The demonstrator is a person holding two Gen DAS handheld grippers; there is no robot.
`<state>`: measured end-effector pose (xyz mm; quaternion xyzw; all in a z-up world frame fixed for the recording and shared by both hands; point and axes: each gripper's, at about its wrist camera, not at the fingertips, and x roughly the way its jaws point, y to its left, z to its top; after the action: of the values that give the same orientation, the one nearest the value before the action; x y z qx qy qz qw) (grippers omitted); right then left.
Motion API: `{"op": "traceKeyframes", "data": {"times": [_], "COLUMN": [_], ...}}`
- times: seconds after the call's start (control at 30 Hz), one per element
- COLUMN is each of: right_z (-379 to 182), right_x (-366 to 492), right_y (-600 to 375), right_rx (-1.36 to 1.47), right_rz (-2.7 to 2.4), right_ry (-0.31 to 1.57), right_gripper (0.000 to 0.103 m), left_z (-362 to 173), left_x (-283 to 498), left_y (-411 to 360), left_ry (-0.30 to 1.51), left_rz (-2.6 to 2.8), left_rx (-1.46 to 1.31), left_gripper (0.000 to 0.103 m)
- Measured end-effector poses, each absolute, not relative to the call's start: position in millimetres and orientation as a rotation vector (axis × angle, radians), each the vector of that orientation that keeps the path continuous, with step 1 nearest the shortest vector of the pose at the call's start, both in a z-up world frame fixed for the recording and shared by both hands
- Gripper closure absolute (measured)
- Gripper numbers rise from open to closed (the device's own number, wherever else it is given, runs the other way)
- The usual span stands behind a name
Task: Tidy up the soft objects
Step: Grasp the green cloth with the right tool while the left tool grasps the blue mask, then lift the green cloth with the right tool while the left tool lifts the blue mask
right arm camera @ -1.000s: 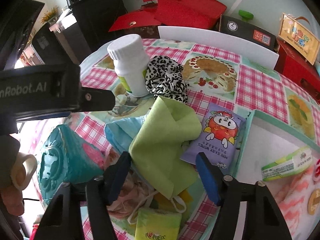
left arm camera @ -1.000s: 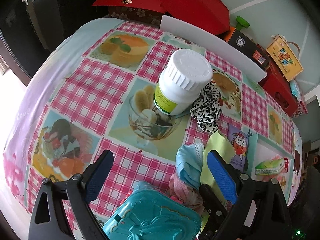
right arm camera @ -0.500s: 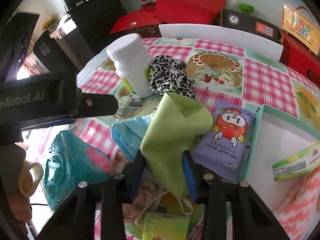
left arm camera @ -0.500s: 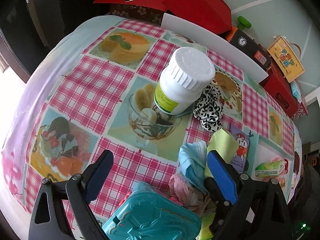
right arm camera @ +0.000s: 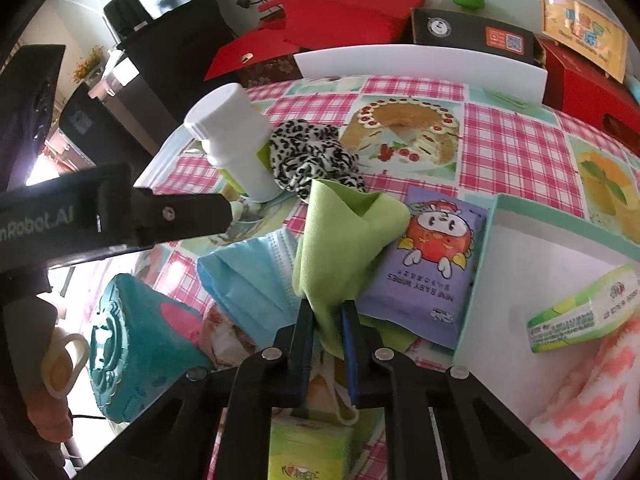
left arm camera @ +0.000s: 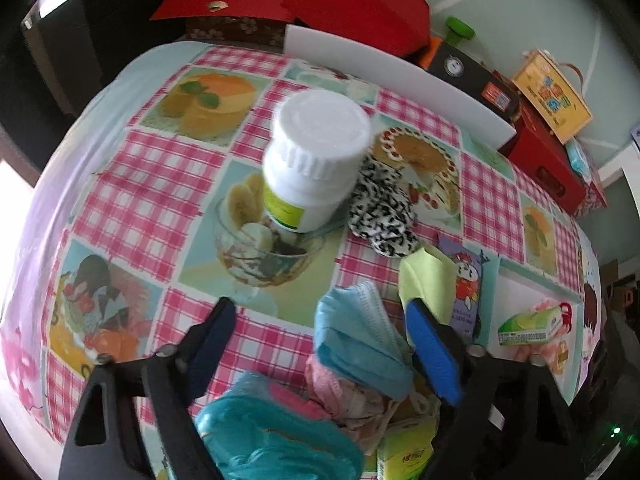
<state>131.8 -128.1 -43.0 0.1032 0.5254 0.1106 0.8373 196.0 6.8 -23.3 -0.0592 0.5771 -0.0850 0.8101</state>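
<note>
My right gripper (right arm camera: 327, 330) is shut on a green cloth (right arm camera: 340, 236), which stands up in a fold above the pile. Under it lie a blue face mask (right arm camera: 248, 280), a pinkish mask (left arm camera: 352, 392) and a purple baby-wipes pack (right arm camera: 432, 264). A leopard-print scrunchie (right arm camera: 312, 156) lies beside a white bottle (right arm camera: 236, 140). My left gripper (left arm camera: 320, 344) is open and empty above the blue mask (left arm camera: 356, 336); the green cloth also shows in the left wrist view (left arm camera: 428, 280).
A teal container (right arm camera: 132, 344) sits at the near left. A white tray (right arm camera: 532, 280) on the right holds a green tissue pack (right arm camera: 584, 312) and a pink-striped towel (right arm camera: 592, 400). Another green tissue pack (right arm camera: 308, 448) lies near. Red boxes (right arm camera: 344, 12) stand behind the table.
My right gripper has closed on the green cloth and lifted it into a fold. The left gripper stayed open and shifted slightly over the pile.
</note>
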Motion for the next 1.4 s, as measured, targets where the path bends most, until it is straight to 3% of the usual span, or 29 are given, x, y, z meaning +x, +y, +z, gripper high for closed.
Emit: {"op": "traceKeyframes", "data": {"times": [0.1, 0.17, 0.23, 0.43, 0.6, 0.77, 0.93, 1.4], "right_z": [-41.5, -40.9, -40.9, -41.3, -40.9, -43.1, -43.5, -41.6], "right_x": [130.3, 130.1, 130.6, 130.8, 130.3, 131.3, 131.2, 130.5], "right_y": [-132.0, -132.9, -132.6, -131.9, -131.7, -132.3, -132.9, -135.4], "right_rx": [0.23, 0.231, 0.23, 0.229, 0.231, 0.233, 0.235, 0.251], "right_rz": [0.228, 0.226, 0.227, 0.23, 0.23, 0.233, 0.232, 0.231], "right_ry": [1.11, 1.108, 1.109, 1.11, 1.112, 1.119, 1.121, 1.116], "right_gripper": [0.089, 0.089, 0.089, 0.089, 0.089, 0.089, 0.088, 0.089], "left_z": [-29.6, -33.3, -37.9, -48.1, -50.8, -52.5, -50.1, -41.7], "left_x": [198.0, 198.9, 199.4, 198.4, 196.7, 194.4, 193.4, 191.0], "left_y": [0.0, -3.1, -6.8, -17.9, -25.1, -31.1, -32.5, -31.9], "left_ry": [1.261, 1.276, 1.311, 1.335, 1.333, 1.322, 1.299, 1.252], "left_rz": [-0.187, -0.185, -0.204, -0.21, -0.23, -0.241, -0.291, -0.341], "left_rx": [-0.096, -0.071, -0.058, -0.003, 0.015, 0.031, -0.036, -0.107], "left_gripper": [0.026, 0.033, 0.05, 0.053, 0.073, 0.076, 0.091, 0.094]}}
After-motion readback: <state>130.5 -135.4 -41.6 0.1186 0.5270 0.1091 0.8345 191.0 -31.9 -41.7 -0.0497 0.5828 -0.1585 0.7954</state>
